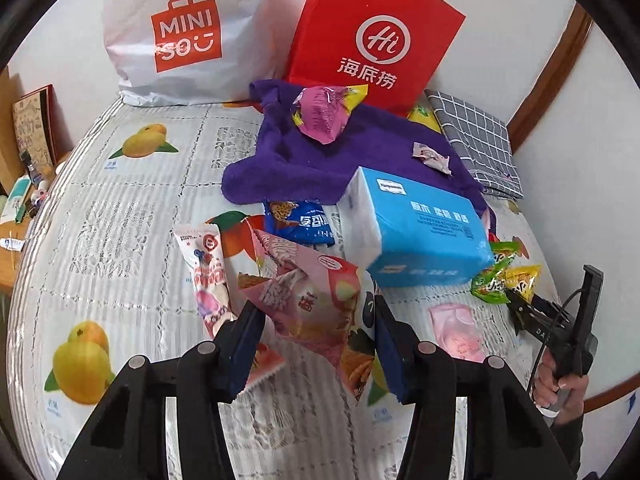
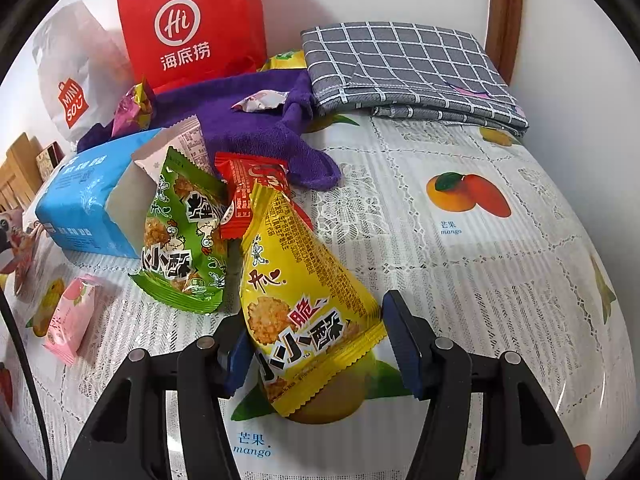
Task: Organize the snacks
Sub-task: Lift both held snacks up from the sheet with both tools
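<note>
left gripper (image 1: 316, 344): your jaws gape around the pink bag (image 1: 308, 300), not pinching.
right gripper (image 2: 316, 344): wide open, yellow bag (image 2: 304, 300) between.
step: picking snacks off the table (image 2: 480, 280).
next: close, then lift.

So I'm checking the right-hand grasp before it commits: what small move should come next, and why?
Probably close the right gripper. Its jaws stand open on either side of the yellow snack packet, which lies on the tablecloth; the left finger already seems to touch the packet, the right one is apart.

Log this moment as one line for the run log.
left gripper: open around pink snack bag | right gripper: open around yellow snack bag | neither gripped
</note>
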The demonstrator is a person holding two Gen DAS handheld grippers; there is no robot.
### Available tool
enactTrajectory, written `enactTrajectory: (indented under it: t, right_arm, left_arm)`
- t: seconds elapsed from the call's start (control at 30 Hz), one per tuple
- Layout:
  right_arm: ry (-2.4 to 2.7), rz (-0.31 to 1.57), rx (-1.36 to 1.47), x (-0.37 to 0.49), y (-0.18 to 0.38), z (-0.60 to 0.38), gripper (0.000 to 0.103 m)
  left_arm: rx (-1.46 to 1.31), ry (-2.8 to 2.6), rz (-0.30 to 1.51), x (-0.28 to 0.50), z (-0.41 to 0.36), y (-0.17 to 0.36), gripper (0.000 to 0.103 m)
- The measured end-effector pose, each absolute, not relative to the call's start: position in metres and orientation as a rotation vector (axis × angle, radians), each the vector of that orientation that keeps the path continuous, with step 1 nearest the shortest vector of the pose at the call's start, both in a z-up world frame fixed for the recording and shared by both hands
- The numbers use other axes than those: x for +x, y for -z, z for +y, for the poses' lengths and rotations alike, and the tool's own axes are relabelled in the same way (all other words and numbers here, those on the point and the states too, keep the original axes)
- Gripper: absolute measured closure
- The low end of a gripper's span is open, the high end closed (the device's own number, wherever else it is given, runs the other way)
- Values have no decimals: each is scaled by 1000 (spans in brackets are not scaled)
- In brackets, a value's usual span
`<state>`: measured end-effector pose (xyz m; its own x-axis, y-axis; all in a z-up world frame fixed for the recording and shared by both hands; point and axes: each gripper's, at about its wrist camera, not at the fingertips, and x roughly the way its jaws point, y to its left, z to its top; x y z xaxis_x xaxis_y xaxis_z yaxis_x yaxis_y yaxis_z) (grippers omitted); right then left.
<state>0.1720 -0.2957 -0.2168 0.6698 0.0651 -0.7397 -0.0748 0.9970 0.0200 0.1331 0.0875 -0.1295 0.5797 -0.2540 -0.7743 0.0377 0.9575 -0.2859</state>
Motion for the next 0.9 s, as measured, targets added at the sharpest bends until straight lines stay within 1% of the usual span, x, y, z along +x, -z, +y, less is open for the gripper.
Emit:
enactTrajectory:
  t: [0.17, 0.47, 0.67, 0.9]
  right_arm:
    - [-68, 823, -11, 161, 209, -293, 47]
    - [-113, 749, 6, 135, 151, -280, 48]
    - [-136, 708, 32, 139, 110, -268, 48]
    - [-161, 685, 68, 159, 79, -255, 49]
  left_arm:
    - [-255, 180, 917, 125, 83, 117, 52]
    - [-246, 206, 880, 127, 63, 96, 52]
    - [-233, 197, 871, 133, 53, 85, 52]
    - [-227, 180, 854, 146, 49, 69, 52]
